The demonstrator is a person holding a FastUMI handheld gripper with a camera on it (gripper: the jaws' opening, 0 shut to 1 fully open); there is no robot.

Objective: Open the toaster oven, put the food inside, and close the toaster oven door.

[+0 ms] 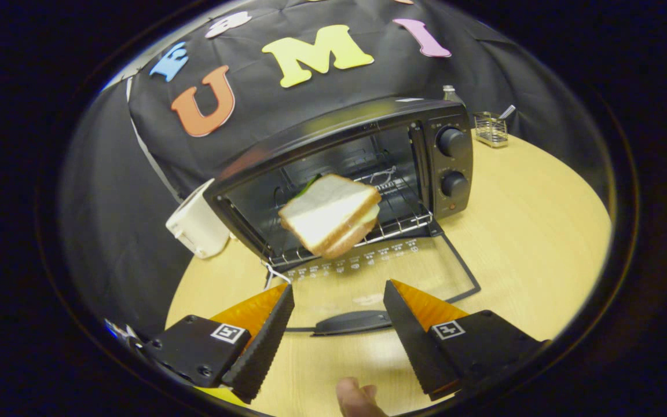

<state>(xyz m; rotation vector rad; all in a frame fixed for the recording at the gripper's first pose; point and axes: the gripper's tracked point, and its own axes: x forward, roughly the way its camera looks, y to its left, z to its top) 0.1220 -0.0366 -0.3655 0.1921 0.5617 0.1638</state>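
Your tool (338, 301) is spread wide with nothing between its fingers, held short of the oven (362, 174) and pointing at its open mouth. Both fingers hang above the oven's door (391, 278), which is swung right down and lies flat over the worktop (542, 243); through the door's glass you can see the wood. The door's handle (352, 322) sits between the fingertips, on the door edge farthest from the oven.

A sandwich (330, 214) is at the oven's mouth, tilted, over the front edge of the wire rack (403, 223) inside. It looks slightly blurred, and you cannot tell whether it rests on the rack or is clear of it. White bread faces up, with something green showing at its rear corner.

Two knobs (452, 162) sit one above the other on the oven's panel, on the side away from the white appliance (197, 226) that stands just beside the oven's other end. Behind the oven's knob side stands a small wire basket (491, 128), and a bottle top (450, 92) shows over the oven's rear corner. A fingertip (356, 397) of yours shows behind the tool.
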